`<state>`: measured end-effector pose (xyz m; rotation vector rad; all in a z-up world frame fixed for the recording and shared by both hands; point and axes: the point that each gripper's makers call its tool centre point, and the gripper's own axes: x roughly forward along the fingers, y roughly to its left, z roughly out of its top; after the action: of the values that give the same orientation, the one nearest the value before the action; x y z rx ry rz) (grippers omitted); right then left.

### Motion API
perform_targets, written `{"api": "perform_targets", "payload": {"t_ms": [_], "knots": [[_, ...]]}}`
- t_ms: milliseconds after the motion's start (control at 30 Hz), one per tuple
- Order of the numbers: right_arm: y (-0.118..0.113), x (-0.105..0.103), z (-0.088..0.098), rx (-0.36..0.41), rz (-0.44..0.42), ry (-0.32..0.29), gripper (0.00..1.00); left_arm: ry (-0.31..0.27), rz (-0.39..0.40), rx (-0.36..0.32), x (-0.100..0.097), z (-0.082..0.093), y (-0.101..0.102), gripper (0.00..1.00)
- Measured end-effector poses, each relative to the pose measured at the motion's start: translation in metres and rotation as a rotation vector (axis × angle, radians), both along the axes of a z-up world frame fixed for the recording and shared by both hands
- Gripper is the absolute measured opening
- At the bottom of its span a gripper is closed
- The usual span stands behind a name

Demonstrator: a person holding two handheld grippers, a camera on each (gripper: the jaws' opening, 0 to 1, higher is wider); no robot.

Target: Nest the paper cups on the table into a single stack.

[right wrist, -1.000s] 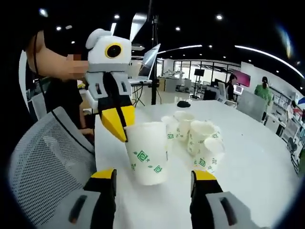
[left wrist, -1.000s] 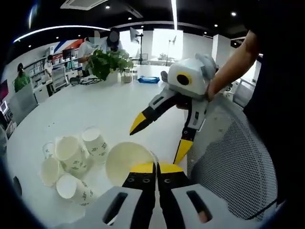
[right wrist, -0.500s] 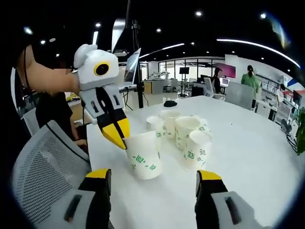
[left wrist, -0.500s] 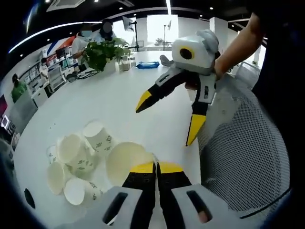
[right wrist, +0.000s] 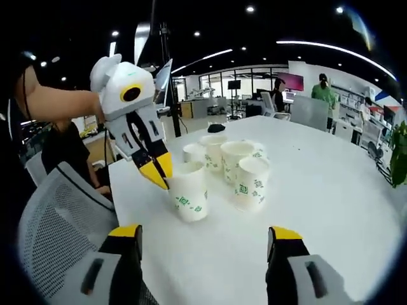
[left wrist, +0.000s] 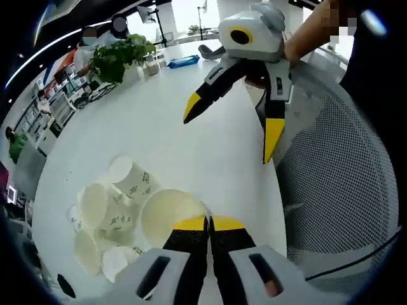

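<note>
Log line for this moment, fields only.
left gripper: shut on rim of paper cup | right gripper: open, empty | other cups: clustered, unstacked on table

On the table (right wrist: 331,210), one paper cup (right wrist: 188,190) is standing apart from the others, nearest the edge where the mesh chair (right wrist: 51,229) is sitting. The left gripper (right wrist: 159,176) is pinching that cup's rim from the chair side, its jaws closed together on it. The cluster of cups (right wrist: 232,165) is sitting just behind and beside it, further in from the edge. The right gripper (left wrist: 235,136) is hanging above the table near the same edge, jaws spread wide, touching nothing. A potted plant (left wrist: 117,57) is standing well apart at the far edge of the table.
</note>
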<state>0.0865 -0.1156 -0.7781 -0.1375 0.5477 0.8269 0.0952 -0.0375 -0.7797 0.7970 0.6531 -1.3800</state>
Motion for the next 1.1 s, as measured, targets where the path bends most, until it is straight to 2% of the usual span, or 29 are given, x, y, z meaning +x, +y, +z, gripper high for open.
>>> {"api": "perform_targets", "payload": {"t_ms": [300,500,667,1100], "knots": [[-0.019,0.004,0.006,0.014,-0.070,0.023,0.88,-0.024,-0.065,0.062,0.004,-0.005,-0.008,0.00],[-0.029,-0.001,0.002,-0.023,-0.090,0.034,0.88,-0.050,-0.124,0.106,0.006,-0.008,-0.016,0.00],[-0.037,-0.003,-0.001,-0.008,-0.122,0.047,0.87,-0.058,-0.168,0.136,0.004,-0.014,-0.023,0.00],[-0.034,-0.008,0.004,0.015,-0.149,0.040,0.86,-0.056,-0.194,0.123,-0.001,-0.013,-0.032,0.00]]}}
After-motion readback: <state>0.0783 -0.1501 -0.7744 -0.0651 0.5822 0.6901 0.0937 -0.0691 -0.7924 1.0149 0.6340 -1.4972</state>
